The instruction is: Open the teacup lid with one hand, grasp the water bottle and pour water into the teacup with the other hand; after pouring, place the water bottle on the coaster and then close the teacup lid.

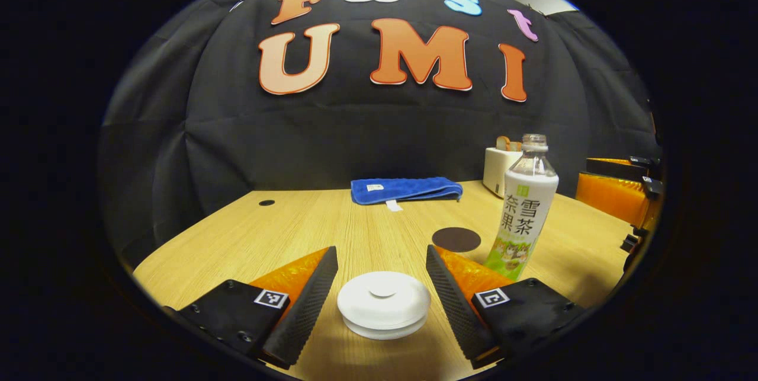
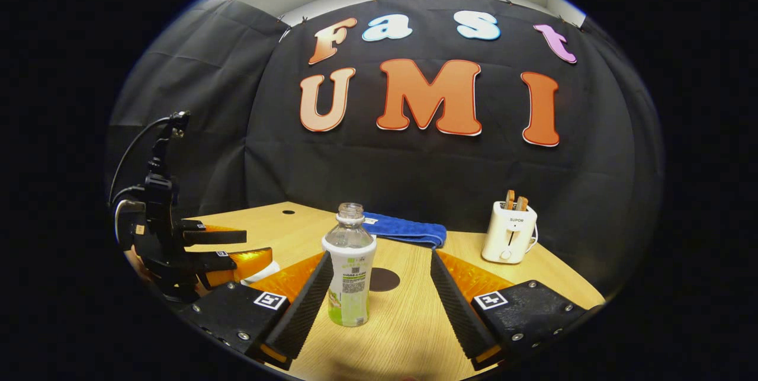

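Left hand-held gripper [image 1: 382, 286] gapes around the teacup lid [image 1: 384, 304], untouched; my right gripper view hides that cup behind it. Right hand-held gripper [image 2: 379, 292] stands wide beside the water bottle [image 2: 349, 265], coaster [image 2: 384, 279] just behind the bottle on the surface [image 2: 408, 327].

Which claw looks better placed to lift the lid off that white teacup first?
The left claw. In the left gripper view its open fingers already flank the teacup lid. The right claw is open around the water bottle instead, so it seems suited to pouring.
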